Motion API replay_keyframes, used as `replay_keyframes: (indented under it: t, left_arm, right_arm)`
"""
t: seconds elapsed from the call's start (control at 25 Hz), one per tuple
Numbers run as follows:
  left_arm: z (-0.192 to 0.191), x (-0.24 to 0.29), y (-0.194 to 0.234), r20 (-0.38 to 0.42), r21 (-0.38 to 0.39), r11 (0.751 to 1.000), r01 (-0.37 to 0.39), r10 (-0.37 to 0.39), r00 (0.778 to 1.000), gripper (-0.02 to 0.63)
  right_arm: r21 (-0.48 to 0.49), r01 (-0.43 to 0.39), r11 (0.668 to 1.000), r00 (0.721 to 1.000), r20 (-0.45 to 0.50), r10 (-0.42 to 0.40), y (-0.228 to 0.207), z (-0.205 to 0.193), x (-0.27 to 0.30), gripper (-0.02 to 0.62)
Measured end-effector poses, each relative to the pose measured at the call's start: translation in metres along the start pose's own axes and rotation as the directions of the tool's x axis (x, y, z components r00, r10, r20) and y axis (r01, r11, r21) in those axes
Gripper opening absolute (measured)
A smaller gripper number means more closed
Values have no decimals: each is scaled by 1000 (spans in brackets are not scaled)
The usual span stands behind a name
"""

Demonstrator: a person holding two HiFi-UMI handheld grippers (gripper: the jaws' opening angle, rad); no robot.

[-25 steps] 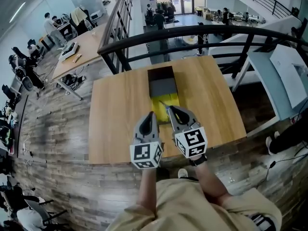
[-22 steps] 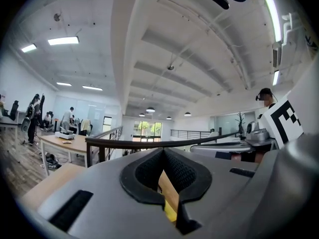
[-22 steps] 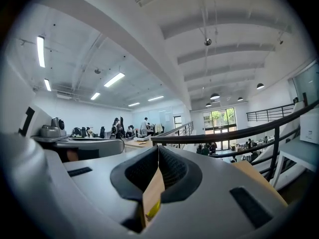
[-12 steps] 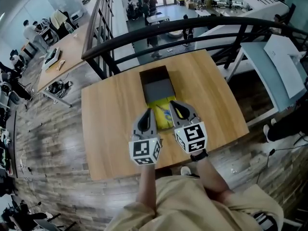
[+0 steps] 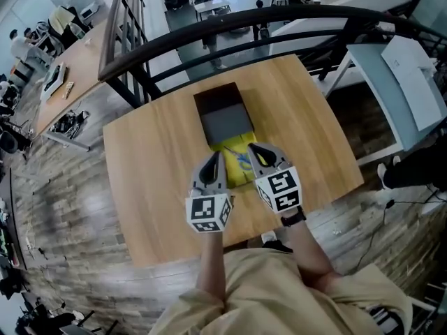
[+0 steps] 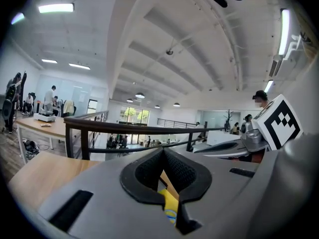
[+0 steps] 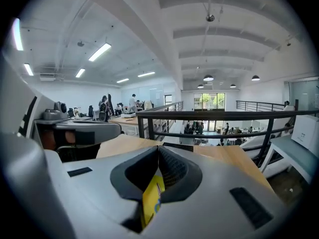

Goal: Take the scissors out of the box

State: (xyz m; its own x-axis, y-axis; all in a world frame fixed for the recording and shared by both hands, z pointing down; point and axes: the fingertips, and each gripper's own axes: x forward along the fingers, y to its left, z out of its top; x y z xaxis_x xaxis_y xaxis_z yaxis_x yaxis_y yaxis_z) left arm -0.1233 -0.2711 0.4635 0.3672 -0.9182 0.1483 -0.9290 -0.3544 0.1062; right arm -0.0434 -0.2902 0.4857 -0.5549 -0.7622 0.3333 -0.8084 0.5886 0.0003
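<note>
A dark box (image 5: 214, 96) with a grey inside (image 5: 227, 124) lies on the wooden table (image 5: 147, 166). A yellow pack (image 5: 236, 165) with blue-handled scissors (image 5: 242, 161) lies at the box's near end; I cannot tell whether it rests inside the box. My left gripper (image 5: 214, 157) hovers at the pack's left edge and my right gripper (image 5: 253, 149) at its right edge. Both are shut with nothing in them. In the left gripper view the gripper (image 6: 160, 152) has its tips together, and the yellow pack (image 6: 169, 205) shows behind them. The right gripper view shows that gripper (image 7: 158, 151) shut over the pack (image 7: 151, 198).
A black curved railing (image 5: 230, 30) runs just beyond the table's far edge, with a lower floor of desks and people behind it. A white table (image 5: 401, 65) stands to the right. Bare wood lies on both sides of the box.
Both grippers have come lower and forward over the yellow pack, staying shut. The view has tilted, so the table and box sit a little further left.
</note>
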Motion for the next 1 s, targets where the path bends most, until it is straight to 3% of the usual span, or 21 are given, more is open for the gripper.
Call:
replay_keyframes:
  t: [0.36,0.68,1.0]
  left_arm:
    - [-33,35,25,-66,-24,999,29,-30,997,9]
    - [-56,64,33,-106,-47,996,74,-79,991,9]
    - [-78,83,47,-156,-73,995,60,-71,985,9]
  right_arm:
    - [-18,-29,999,974,-226,24,-3,-67,48,14]
    - [-19,-83,996,920,-386,70,-3,-114,76,15]
    - [-19,-134,991,856,-505,106,-2,-158,97,15]
